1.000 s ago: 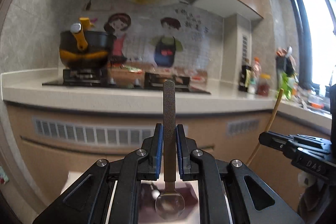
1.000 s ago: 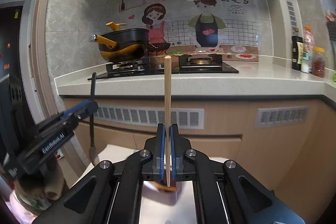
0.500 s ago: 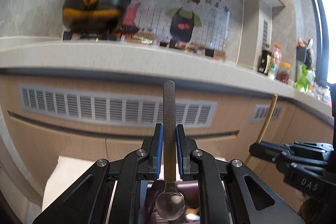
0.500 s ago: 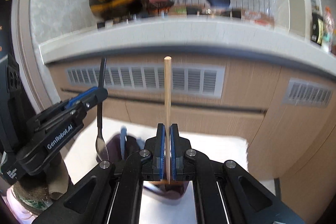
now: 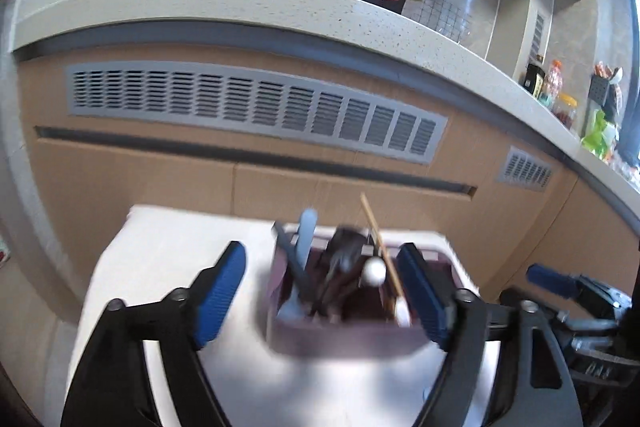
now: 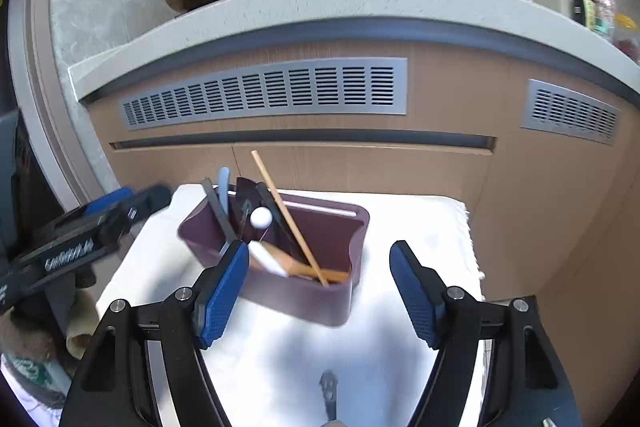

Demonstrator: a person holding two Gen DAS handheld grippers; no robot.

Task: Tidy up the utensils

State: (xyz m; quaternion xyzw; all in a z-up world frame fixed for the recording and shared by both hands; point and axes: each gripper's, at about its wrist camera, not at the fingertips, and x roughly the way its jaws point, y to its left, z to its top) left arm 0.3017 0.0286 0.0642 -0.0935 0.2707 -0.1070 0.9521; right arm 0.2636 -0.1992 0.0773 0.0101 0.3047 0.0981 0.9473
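Now, as I read my two feeds:

Change, left claw (image 5: 320,291): a second ago I had it pinched on a dark-handled metal spoon held upright; its jaws are opening now, wide, with nothing pressed between the blue pads.

Change, right claw (image 6: 320,291): it was clamped on a single wooden chopstick; its jaws are opening too, and the pads touch nothing.

Change, view: both cameras have dropped from facing the stove to looking down onto the caddy.

Utensil caddy (image 6: 340,291): a dark plum bin on the white cloth (image 6: 420,227) covering the low counter; it sits at about twelve o'clock from the right claw, its near left corner just beside the left pad.

Chopstick (image 6: 288,215): leaning in the caddy, top tipped toward eleven o'clock, foot in the near end of the bin. I take it for the one I just released.

Spoon: I cannot pick it out with certainty; the left wrist view is blurred. A dark handle (image 6: 218,207) stands at the bin's left end beside a pale blue handle (image 6: 224,187), and a white round-ended piece (image 6: 261,217) sits among them.

Stray item: a dark utensil end (image 6: 329,393) lies on the cloth at six o'clock, between the right claw's arms, outside the caddy.

Meaning for the task: I judge both drops landed, so two pieces are filed. I would go for the piece on the cloth next.

Risk: the tall stems lean loosely; a claw brushing the rim could tip the bin.
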